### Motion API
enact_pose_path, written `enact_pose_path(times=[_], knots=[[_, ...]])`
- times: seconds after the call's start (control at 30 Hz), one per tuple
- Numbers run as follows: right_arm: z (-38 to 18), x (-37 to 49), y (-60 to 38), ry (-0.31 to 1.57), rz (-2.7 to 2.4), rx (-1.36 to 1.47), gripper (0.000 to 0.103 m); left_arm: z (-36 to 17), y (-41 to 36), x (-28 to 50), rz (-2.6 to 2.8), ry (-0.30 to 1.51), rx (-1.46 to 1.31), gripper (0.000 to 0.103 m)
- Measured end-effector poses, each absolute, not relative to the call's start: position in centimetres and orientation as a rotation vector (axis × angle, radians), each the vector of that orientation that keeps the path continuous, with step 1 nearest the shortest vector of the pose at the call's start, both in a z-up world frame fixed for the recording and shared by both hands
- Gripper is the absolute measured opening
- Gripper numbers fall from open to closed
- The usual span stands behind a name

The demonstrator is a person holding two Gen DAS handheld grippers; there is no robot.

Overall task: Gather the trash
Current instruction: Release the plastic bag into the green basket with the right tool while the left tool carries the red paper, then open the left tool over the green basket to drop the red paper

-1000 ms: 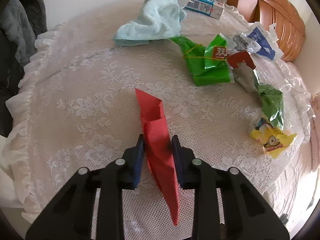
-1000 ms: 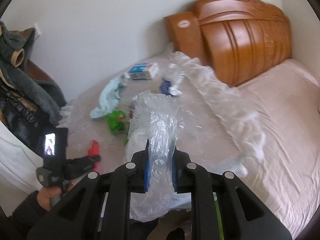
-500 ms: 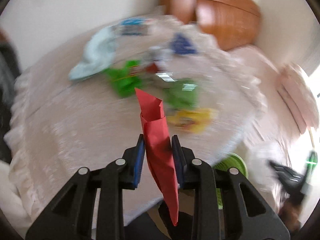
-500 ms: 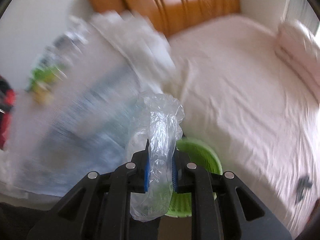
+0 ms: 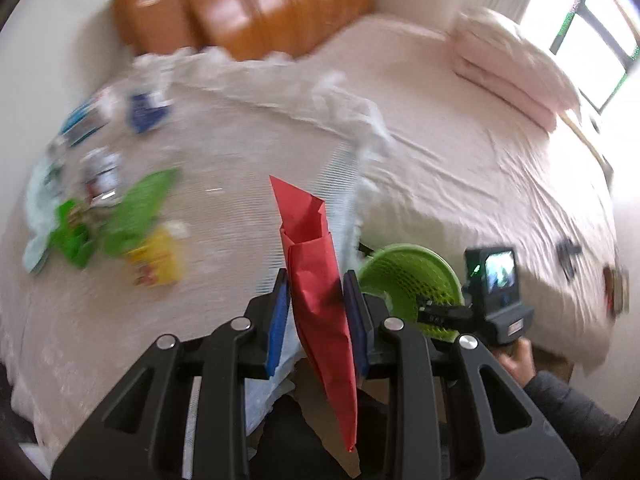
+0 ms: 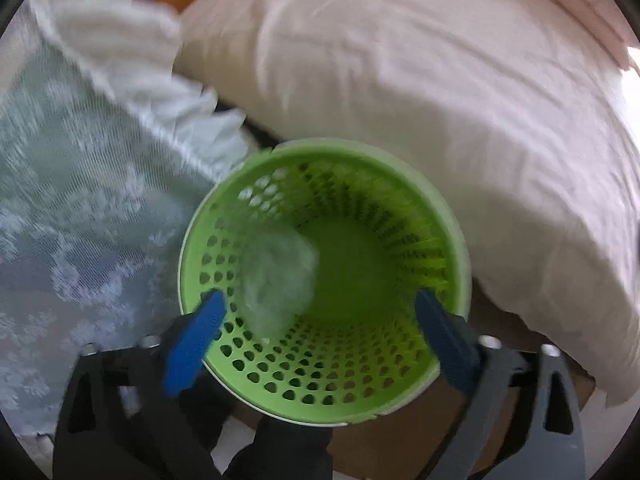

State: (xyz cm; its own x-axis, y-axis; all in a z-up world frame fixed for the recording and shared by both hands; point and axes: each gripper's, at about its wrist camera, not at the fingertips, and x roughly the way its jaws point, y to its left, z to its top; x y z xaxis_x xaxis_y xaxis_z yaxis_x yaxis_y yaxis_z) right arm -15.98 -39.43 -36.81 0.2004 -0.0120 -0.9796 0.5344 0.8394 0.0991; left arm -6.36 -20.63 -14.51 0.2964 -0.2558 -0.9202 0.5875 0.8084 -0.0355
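My left gripper is shut on a folded red paper wrapper and holds it in the air near the table's edge. A green perforated waste basket stands on the floor between table and bed. My right gripper is open directly above the basket, and a clear plastic bag, blurred, lies inside it. In the left wrist view my right gripper hangs over the basket. Green, yellow and blue wrappers lie on the lace-covered table.
A bed with a pink sheet and a folded pink quilt lies right of the basket. A wooden headboard stands behind. The frilled tablecloth edge hangs beside the basket.
My right gripper swung over the basket, opened and let the plastic bag go into it. My left gripper swung right from above the table toward the basket, still holding the red wrapper.
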Motion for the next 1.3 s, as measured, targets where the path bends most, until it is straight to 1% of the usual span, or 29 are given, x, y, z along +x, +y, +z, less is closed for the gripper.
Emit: enact_pose_path(times=[0.1,0.17,0.2,0.23,0.3,0.4,0.47,0.57,0.73,0.87,0.97,1.1,1.23,1.3], knots=[[-32.9,-17.7,-41.6,1.249,-0.443,0.465,0.101,-16.1,-24.2,-7.4,-0.66,1.166,0.39,0.027],[-30.5,-19.2,-43.4,1.201,-0.48,0.456,0.101,-17.7,-26.8,-8.2,-0.722,1.195,0.434,0.031],[-29.3,-20.0,-44.1,1.182,-0.501,0.451,0.101,-18.5,-27.9,-8.5,-0.74,1.209,0.452,0.047],[-28.5,-20.6,-44.7,1.171,-0.517,0.448,0.101,-19.3,-28.9,-8.9,-0.759,1.228,0.473,0.067],[-26.9,-22.0,-45.9,1.145,-0.554,0.454,0.101,-20.6,-30.6,-9.6,-0.784,1.245,0.507,0.081],[-25.5,-23.7,-46.8,1.114,-0.597,0.478,0.101,-21.7,-32.1,-10.5,-0.839,1.286,0.528,0.09],[-24.9,-24.3,-47.2,1.1,-0.611,0.493,0.101,-21.7,-32.5,-11.1,-0.863,1.285,0.534,0.091],[-24.0,-24.4,-47.3,1.079,-0.617,0.502,0.101,-21.0,-32.5,-11.3,-0.872,1.261,0.524,0.095],[-21.7,-23.0,-46.6,1.041,-0.586,0.465,0.101,-18.6,-32.2,-10.1,-0.833,1.201,0.5,0.095],[-17.3,-20.1,-44.9,0.972,-0.508,0.389,0.101,-15.6,-29.9,-8.7,-0.74,1.123,0.45,0.095],[-13.6,-17.4,-42.9,0.906,-0.431,0.332,0.101,-12.6,-26.8,-7.3,-0.633,1.044,0.402,0.095],[-8.7,-13.3,-39.6,0.809,-0.313,0.255,0.101,-8.9,-20.7,-5.6,-0.451,0.925,0.353,0.095],[-5.0,-9.4,-35.2,0.721,-0.184,0.19,0.101,-6.3,-14.3,-4.6,-0.29,0.874,0.297,0.095],[-4.1,-7.8,-33.4,0.7,-0.137,0.171,0.101,-5.7,-11.1,-4.5,-0.224,0.868,0.259,0.095]])
